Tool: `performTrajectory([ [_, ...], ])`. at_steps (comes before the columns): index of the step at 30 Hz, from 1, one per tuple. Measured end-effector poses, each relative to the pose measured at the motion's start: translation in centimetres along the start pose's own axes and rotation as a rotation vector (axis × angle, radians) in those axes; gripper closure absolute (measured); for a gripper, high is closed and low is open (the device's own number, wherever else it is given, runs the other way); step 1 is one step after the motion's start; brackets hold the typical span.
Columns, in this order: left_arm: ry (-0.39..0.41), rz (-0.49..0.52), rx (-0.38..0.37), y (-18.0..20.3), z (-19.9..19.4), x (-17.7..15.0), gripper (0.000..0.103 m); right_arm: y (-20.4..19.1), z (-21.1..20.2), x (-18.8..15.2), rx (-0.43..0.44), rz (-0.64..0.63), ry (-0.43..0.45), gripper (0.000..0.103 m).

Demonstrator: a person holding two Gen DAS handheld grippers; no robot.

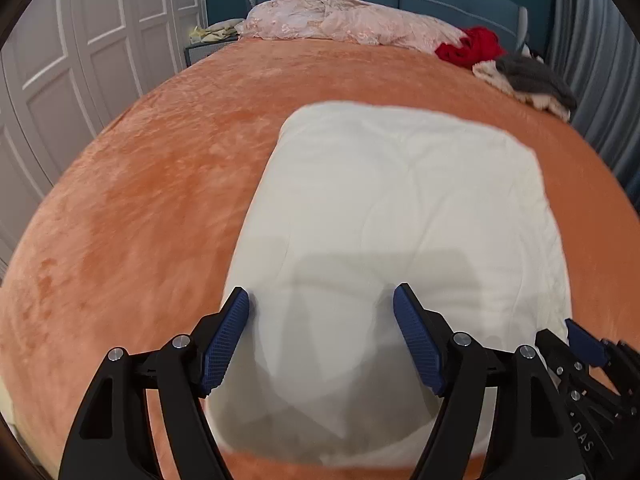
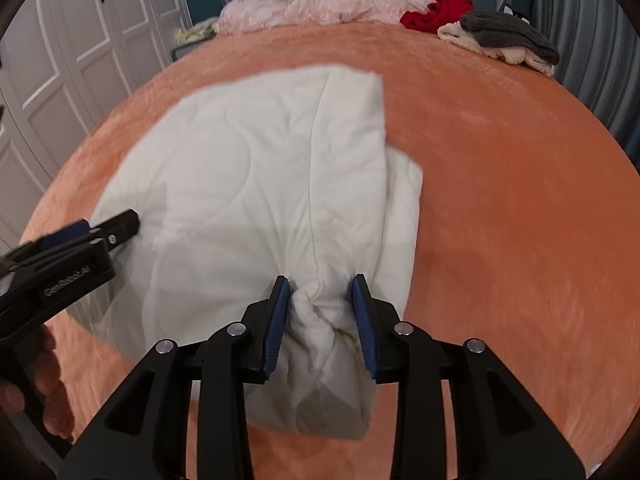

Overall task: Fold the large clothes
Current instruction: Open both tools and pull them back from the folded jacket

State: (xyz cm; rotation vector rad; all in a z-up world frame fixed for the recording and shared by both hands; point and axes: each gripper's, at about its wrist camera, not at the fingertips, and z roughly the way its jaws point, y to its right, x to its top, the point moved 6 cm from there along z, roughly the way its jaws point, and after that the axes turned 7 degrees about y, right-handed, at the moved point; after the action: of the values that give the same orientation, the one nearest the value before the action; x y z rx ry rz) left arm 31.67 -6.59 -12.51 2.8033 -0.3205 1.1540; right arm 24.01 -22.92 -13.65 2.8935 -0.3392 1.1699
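I am holding two grippers over one white quilt (image 1: 400,208), which is lying folded on the orange bed cover (image 1: 140,200). My right gripper (image 2: 322,320) is pinching a bunched fold at the quilt's near edge — its blue pads are pressing the cloth from both sides. My left gripper (image 1: 322,340) is hanging spread wide above the quilt's near left part, gripping nothing. On its body, in the right view, I am reading "GenRobot.AI"; in the left view the right gripper is showing "DAS". Farther off, at the head of the bed, four heaps are lying — one pink (image 2: 320,4), one red (image 2: 436,10), one grey (image 2: 508,34), one cream (image 2: 500,50).
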Motion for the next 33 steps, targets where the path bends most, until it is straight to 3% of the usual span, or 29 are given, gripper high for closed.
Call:
performTrajectory([
  [5,-0.057,0.002,0.02,0.0,-1.0,-1.4,0.028,-0.2,-0.4,-1.1,-0.035,0.006,-0.049,0.069],
  [10,-0.11,-0.019,0.023,-0.7,-1.5,-3.1,0.021,0.3,-1.1,-3.9,-0.004,0.073,-0.116,0.069],
  [19,-0.173,-0.047,0.036,-1.6,-3.1,-5.5,0.021,1.2,-3.8,-5.3,-0.006,0.111,-0.14,0.066],
  [24,-0.191,-0.055,0.046,-1.8,-3.9,-6.4,0.022,0.4,-5.8,-5.6,-0.013,0.047,-0.102,0.068],
  [27,-0.205,-0.038,0.072,-1.8,-3.4,-6.6,0.023,0.8,-4.0,-5.6,-0.088,-0.036,-0.131,0.07],
  [33,-0.208,-0.05,0.072,-2.4,-3.0,-6.4,0.021,4.8,-2.5,-4.8,-0.108,0.153,-0.161,0.07],
])
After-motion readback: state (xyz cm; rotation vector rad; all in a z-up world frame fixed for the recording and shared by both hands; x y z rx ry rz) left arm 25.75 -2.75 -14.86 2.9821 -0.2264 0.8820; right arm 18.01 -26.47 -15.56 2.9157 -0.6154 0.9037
